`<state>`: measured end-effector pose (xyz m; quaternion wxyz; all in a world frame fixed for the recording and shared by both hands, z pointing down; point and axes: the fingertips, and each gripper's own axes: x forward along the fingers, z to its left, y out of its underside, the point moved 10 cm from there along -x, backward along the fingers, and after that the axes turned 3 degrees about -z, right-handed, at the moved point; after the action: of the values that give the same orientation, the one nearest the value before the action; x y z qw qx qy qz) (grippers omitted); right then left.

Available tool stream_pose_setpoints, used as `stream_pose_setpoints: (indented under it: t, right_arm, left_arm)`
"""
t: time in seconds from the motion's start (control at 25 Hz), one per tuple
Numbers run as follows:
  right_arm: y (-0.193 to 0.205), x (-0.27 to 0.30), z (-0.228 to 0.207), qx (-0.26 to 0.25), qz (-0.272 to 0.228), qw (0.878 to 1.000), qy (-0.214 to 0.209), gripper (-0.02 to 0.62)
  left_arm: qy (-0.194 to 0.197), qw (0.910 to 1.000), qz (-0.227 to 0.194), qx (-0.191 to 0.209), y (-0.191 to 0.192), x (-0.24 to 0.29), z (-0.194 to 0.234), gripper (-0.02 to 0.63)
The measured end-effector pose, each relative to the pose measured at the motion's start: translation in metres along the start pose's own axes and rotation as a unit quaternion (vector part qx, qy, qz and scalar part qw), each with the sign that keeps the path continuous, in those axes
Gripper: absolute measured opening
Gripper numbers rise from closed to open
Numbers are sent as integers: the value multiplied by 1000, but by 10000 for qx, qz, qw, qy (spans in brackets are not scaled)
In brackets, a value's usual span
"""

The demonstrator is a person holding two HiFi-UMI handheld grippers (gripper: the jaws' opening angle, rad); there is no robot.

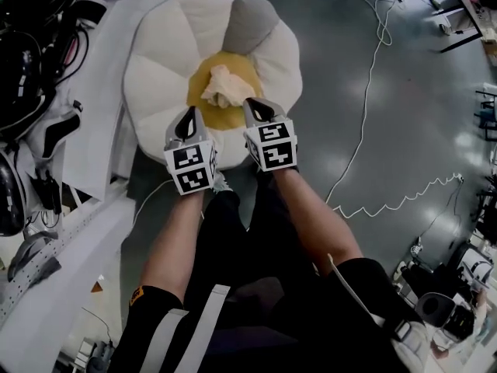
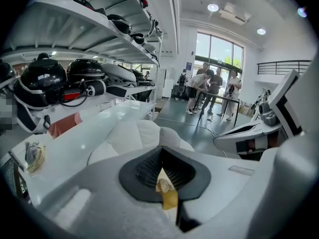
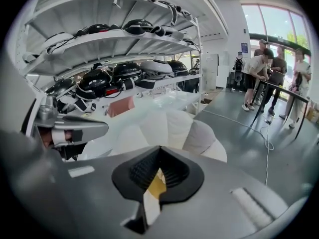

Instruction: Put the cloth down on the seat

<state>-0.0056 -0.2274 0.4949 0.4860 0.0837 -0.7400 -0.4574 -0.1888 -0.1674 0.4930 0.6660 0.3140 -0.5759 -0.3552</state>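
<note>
Head view steeply down; both gripper views forward; shared: seat [image 1: 163,84].

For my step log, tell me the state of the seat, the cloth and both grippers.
seat: flat on the floor, yellow centre up.
cloth: crumpled on the seat's centre, not held.
left gripper: shut, empty.
right gripper: shut, empty.

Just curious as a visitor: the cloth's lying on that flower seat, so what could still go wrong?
The cloth is a crumpled heap on the seat and might slump off its yellow centre. The left tongs and right tongs, shut and empty, hang close by; a stray sweep could drag it. A cable trails over the floor near the person's legs: a trip hazard.
</note>
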Motion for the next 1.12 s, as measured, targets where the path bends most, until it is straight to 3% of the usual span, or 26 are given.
stream_pose_setpoints:
  t: [0.2,0.6,1.12]
  right_arm:
    - [-10,-40,21,185,-126,9995,208,0]
    - [-17,-112,52,232,-237,9993,163,0]
    - [-19,-223,25,-100,-654,9974,-297,0]
  left_arm:
    - [128,9999,-54,101,-11,-36,-2,2]
    - [321,9992,-146,208,-26,-105,-28,2]
    - [211,9979,-581,198,-49,-187,-122,0]
